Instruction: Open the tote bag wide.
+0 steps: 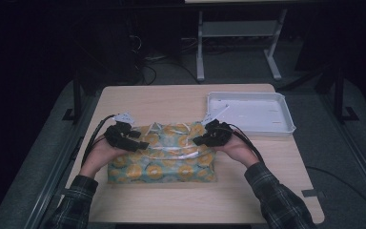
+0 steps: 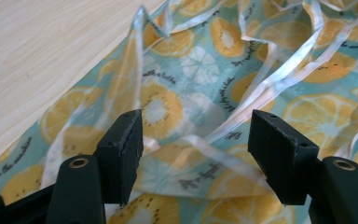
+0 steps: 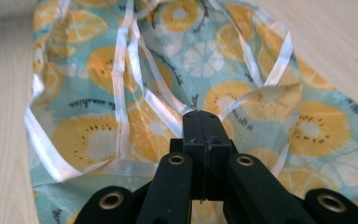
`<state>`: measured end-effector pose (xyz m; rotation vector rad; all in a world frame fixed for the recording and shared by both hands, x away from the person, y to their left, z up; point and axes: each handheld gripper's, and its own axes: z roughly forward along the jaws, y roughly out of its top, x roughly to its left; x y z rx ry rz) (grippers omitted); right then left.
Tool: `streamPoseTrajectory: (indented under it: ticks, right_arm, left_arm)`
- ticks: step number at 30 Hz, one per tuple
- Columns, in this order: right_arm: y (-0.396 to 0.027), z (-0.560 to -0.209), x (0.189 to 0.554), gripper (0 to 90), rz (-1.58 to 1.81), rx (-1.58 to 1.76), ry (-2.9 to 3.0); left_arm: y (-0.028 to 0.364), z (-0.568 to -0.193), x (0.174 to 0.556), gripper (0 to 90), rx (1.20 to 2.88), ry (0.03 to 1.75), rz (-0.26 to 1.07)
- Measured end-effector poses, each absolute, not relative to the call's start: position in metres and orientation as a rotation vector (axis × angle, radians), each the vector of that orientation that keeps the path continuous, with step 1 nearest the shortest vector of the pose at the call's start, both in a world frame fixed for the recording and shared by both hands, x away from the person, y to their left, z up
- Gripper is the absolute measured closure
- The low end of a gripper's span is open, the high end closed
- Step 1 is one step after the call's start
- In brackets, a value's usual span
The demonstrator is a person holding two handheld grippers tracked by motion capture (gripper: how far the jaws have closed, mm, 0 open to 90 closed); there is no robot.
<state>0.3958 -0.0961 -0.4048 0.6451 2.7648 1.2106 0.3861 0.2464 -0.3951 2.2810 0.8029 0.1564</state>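
A: Plastic, glossy, printed with orange slices on teal: one bag point(image 1: 164, 160) lies crumpled on the table point(image 1: 171, 102), toward the person's side and left of centre.

B: Left gripper point(image 2: 196, 135)?

A: Its fingers point(image 2: 121, 144) stand wide apart. The bag's film passes under and between them, a clear seam strip crossing the gap. From the left gripper view, neither finger presses on the film; grip released.

B: Position in the high view?

A: The left gripper point(image 1: 140, 143) sits over the bag's upper left corner, with the hand point(image 1: 102, 152) behind it at the bag's left edge.

B: Right gripper point(image 3: 203, 116)?

A: Clenched. In the right gripper view the two fingers point(image 3: 193, 149) meet face to face with no gap. Their tips sit right at a clear fold of the bag. Whether a sliver of film is pinched between them, I cannot tell; the bag lies just ahead of and around the tips.

B: And from above?

A: The right gripper point(image 1: 201, 139) is over the bag's upper right corner, pointing inward toward the left one. The two grippers are well apart, with the bag's top edge between them.

B: Anything else on the table?

A: A white tray point(image 1: 286, 125) at the far right, near the bag's right corner but apart from it.
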Motion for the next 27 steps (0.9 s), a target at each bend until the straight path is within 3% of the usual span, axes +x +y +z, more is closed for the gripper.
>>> streamPoseTrajectory:
  ticks: [19,21,24,27]
  right_arm:
    - [-0.101,-0.384,0.387,89.4,1.301,0.608,2.708]
    - [-0.099,-0.389,0.390,64.7,1.297,0.660,2.725]
    - [-0.096,-0.398,0.395,53.7,1.233,0.699,2.752]
    - [-0.089,-0.412,0.400,49.7,1.166,0.718,2.808]
  left_arm:
    - [0.250,-0.408,0.390,30.3,2.334,0.848,0.162]
    - [0.251,-0.409,0.390,30.3,2.347,0.846,0.157]
    - [0.251,-0.410,0.391,29.9,2.376,0.844,0.157]
    - [0.250,-0.413,0.390,30.0,2.385,0.858,0.160]
